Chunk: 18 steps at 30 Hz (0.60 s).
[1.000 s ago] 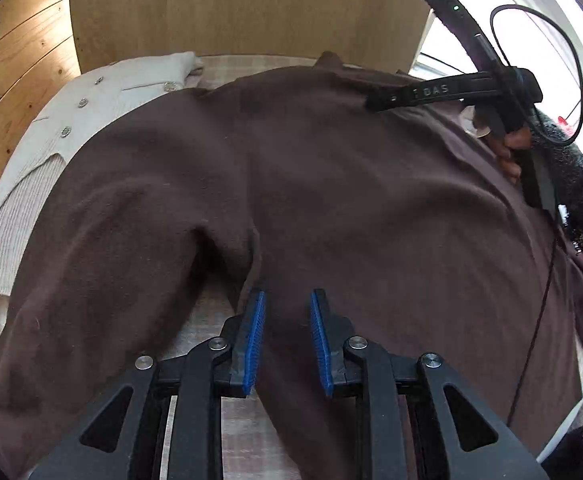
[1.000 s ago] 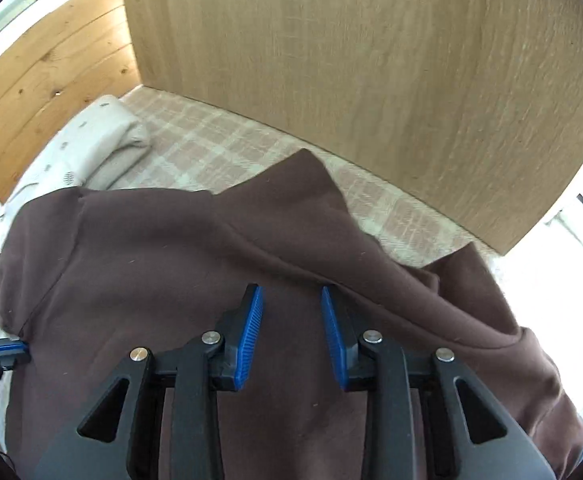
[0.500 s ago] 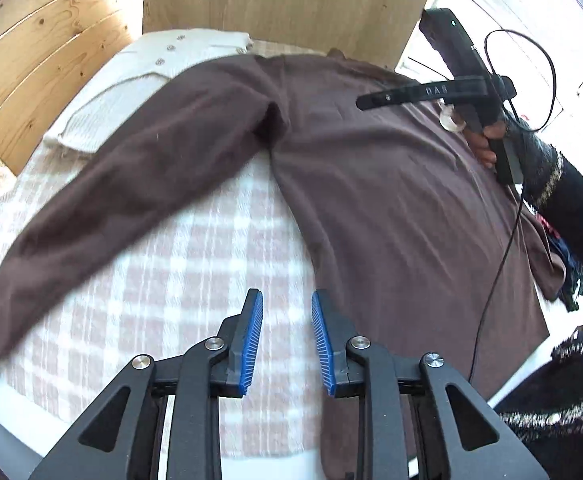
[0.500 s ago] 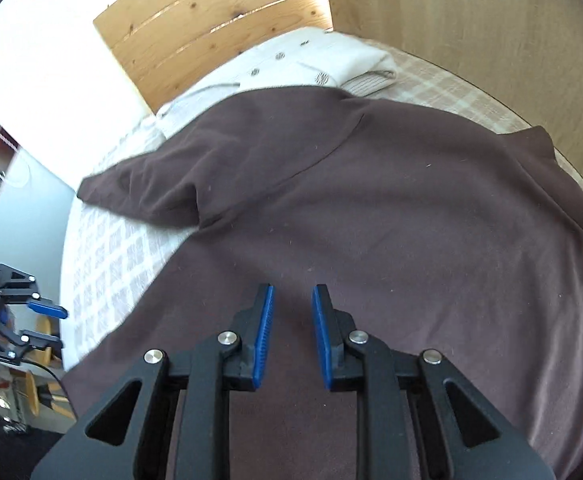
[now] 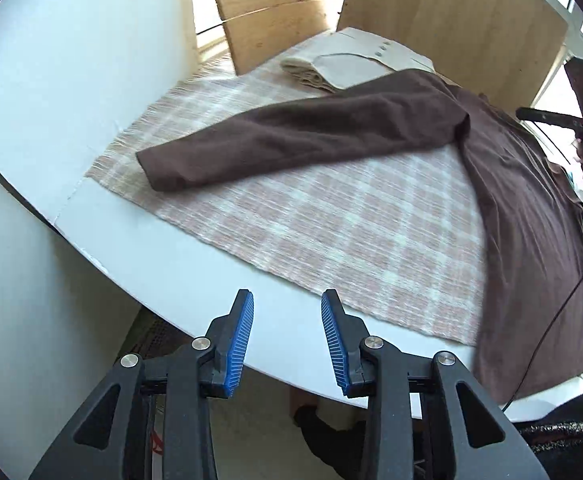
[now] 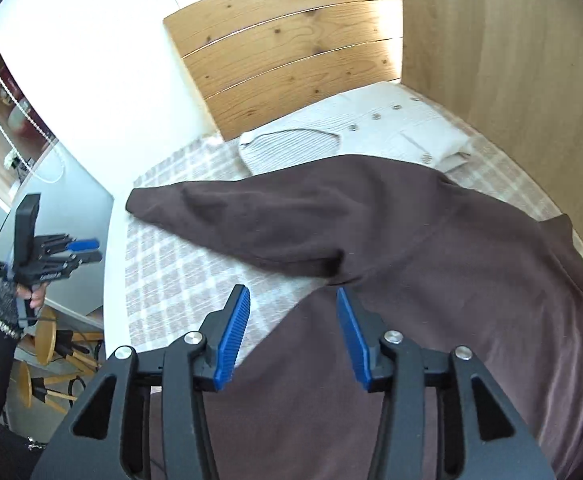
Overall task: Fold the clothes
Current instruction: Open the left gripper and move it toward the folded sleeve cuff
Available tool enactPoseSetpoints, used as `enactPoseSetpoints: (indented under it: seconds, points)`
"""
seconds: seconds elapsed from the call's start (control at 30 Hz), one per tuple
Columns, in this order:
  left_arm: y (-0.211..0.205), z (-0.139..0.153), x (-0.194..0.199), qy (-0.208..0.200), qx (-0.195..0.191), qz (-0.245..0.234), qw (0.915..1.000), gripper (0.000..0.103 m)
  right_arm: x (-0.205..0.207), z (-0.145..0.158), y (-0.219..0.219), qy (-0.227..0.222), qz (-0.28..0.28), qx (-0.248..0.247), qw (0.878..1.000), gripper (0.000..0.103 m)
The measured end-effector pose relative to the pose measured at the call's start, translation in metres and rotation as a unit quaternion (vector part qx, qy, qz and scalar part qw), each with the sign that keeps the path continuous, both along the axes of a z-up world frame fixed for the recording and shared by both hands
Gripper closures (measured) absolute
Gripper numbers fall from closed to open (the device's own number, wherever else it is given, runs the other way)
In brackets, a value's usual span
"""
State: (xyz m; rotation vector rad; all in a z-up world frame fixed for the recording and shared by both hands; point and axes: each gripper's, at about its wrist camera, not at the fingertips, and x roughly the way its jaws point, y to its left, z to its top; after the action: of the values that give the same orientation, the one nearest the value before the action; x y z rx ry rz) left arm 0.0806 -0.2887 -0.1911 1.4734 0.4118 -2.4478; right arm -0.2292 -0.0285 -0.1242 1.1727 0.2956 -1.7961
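Note:
A brown long-sleeved top (image 5: 523, 208) lies spread flat on a pink checked cloth (image 5: 331, 224); one sleeve (image 5: 291, 140) stretches out to the left. It also shows in the right wrist view (image 6: 431, 264), sleeve (image 6: 243, 220) pointing left. My left gripper (image 5: 286, 336) is open and empty, held off the table's near edge. My right gripper (image 6: 293, 332) is open and empty, above the top near its armpit. The left gripper shows in the right wrist view (image 6: 79, 250), far left.
A folded cream buttoned garment (image 5: 351, 64) lies at the far end of the cloth, also in the right wrist view (image 6: 363, 132). The white round table (image 5: 163, 248) has wooden panels (image 6: 291, 40) behind it. Wooden stools (image 6: 47, 344) stand on the floor left.
Both grippers have pulled back from the brown top and opened wider. The left one has swung out beyond the table edge; the right one has risen and turned toward the sleeve.

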Motion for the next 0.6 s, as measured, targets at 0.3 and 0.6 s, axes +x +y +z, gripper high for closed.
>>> enactPoseSetpoints:
  seconds: [0.3,0.6]
  points:
    - [-0.078,-0.033,-0.039,-0.012,-0.032,-0.048,0.9983,0.069,0.051,-0.058,-0.105,-0.016,0.039,0.048,0.998,0.058]
    - [-0.090,-0.027,-0.067,-0.007,0.004,-0.124,0.9922,0.070,0.067,-0.071,-0.208,-0.031,0.111,0.026,0.993,0.058]
